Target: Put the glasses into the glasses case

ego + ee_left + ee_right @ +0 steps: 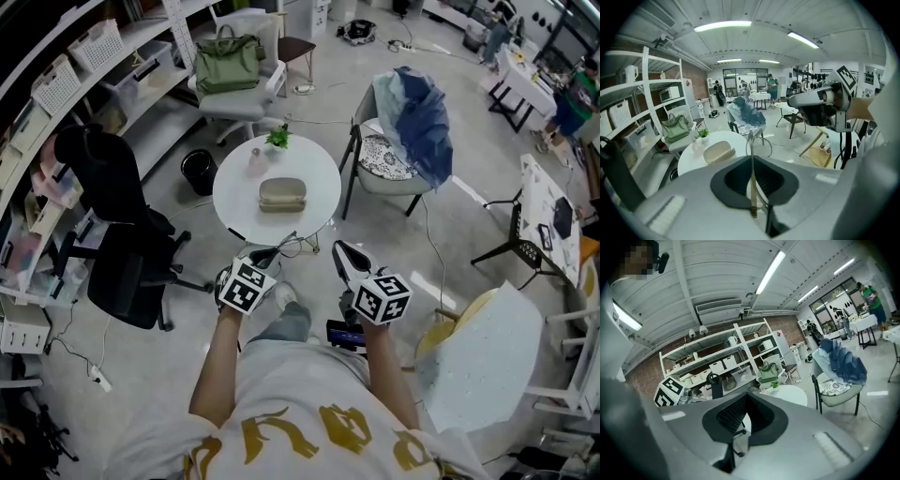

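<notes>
A beige glasses case (282, 194) lies closed on the round white table (230, 202), well ahead of both grippers. My left gripper (258, 255) is held in the air short of the table and is shut on the thin-framed glasses (284, 244). In the left gripper view the glasses (751, 140) stick up between the jaws, with the case (718, 151) beyond them. My right gripper (342, 251) hangs beside the left one, shut, with nothing between its jaws (748, 397).
A small plant (277, 139) and a pink bottle (256, 161) stand at the table's far edge. A black office chair (112, 225) is left of the table; a chair draped in blue cloth (417, 122) is to its right. Shelving runs along the left.
</notes>
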Available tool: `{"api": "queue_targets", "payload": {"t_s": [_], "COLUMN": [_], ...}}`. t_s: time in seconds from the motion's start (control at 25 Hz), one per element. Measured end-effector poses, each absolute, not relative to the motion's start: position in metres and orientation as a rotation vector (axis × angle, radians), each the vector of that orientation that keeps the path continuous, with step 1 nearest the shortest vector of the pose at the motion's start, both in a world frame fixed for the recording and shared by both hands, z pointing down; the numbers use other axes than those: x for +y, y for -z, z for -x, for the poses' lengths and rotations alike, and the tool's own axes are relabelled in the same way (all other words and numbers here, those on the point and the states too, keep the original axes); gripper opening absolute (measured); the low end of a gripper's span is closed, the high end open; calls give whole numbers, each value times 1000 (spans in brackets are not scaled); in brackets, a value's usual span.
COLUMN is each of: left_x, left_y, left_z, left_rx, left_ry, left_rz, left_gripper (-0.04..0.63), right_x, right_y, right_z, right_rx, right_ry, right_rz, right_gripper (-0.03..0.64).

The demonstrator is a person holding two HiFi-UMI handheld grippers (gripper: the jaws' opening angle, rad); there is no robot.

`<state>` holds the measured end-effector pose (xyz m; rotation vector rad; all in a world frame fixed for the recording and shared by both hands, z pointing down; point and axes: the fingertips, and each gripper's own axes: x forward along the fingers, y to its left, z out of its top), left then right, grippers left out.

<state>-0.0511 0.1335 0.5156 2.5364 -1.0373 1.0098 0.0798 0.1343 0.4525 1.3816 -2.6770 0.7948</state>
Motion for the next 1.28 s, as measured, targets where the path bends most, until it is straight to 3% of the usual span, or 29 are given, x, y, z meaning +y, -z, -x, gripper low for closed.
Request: {"api": "queue_targets", "payload": {"t_s": [0.8, 1.28], "left_x": [-51, -75], "left_y": [-537, -548], "left_z": [66, 63], "left_rx": [-925, -842], "left_ry": [-910, -912], "left_rz": [-2526, -2516], "left_gripper": [15, 15], "right_x": [-48, -77], "right_y": [-473, -480], "right_z": [-56, -81], "right_rx": [-2559, -2463], "right_ry": [-829, -851], "right_rz": [-1397, -1560], "right_gripper": [28, 28]}}
